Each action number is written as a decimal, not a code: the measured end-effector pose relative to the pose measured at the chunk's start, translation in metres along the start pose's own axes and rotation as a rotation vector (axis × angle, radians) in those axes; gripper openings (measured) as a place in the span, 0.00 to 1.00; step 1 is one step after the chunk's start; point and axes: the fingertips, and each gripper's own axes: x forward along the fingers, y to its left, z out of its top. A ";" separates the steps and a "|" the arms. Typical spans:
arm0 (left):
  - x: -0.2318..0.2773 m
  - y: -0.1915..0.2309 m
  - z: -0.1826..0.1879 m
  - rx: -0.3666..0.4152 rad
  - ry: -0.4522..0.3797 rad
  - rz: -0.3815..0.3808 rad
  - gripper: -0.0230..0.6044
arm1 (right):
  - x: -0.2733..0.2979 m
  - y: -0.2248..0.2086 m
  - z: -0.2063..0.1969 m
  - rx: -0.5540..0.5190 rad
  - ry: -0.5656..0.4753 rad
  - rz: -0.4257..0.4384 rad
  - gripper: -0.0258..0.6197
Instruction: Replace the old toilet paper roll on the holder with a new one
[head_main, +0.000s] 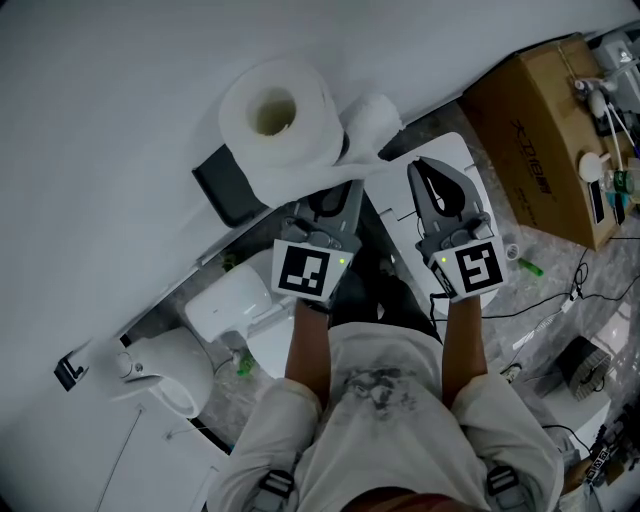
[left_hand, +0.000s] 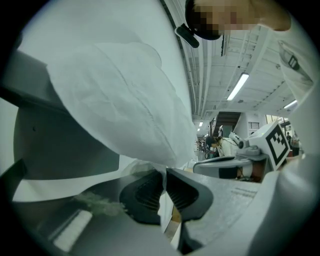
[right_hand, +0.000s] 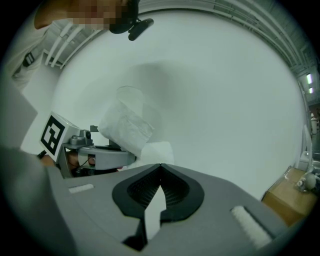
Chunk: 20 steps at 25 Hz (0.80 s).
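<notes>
The big full roll (head_main: 275, 115) sits right against the black holder (head_main: 232, 188), on its upper right side, core hole facing up at the head camera. I honestly can't tell if it's actually seated on the holder or just parked against it. A much smaller, mostly used-up roll (head_main: 372, 118) lies farther right of the holder, just past the full one, so my guess is the old one is already off and the swap is in its last stretch.

The left gripper (left_hand: 165, 172) comes in from below the holder, and its jaws are pinched together on a thin loose sheet hanging off the full roll. So what's left looks like settling the roll and tidying that tail.

The right gripper (right_hand: 160, 167) hangs well to the right of the holder, jaws fully together with nothing in them.

Writing-wise: the cardboard box (head_main: 545, 125), far right of the holder, has dark print on its side, too small for me to read. The markers (head_main: 303, 270) on the grippers are just black-and-white squares, no words. No brand visible on either roll.
</notes>
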 end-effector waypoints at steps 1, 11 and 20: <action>0.001 0.000 0.000 -0.001 0.001 0.001 0.07 | -0.002 -0.002 0.000 0.005 -0.001 -0.006 0.04; 0.008 -0.001 0.001 0.019 0.021 0.029 0.07 | -0.011 -0.017 -0.001 0.019 -0.013 -0.035 0.04; 0.017 -0.014 0.004 0.053 0.027 -0.008 0.06 | -0.008 -0.010 0.006 0.007 0.003 -0.017 0.04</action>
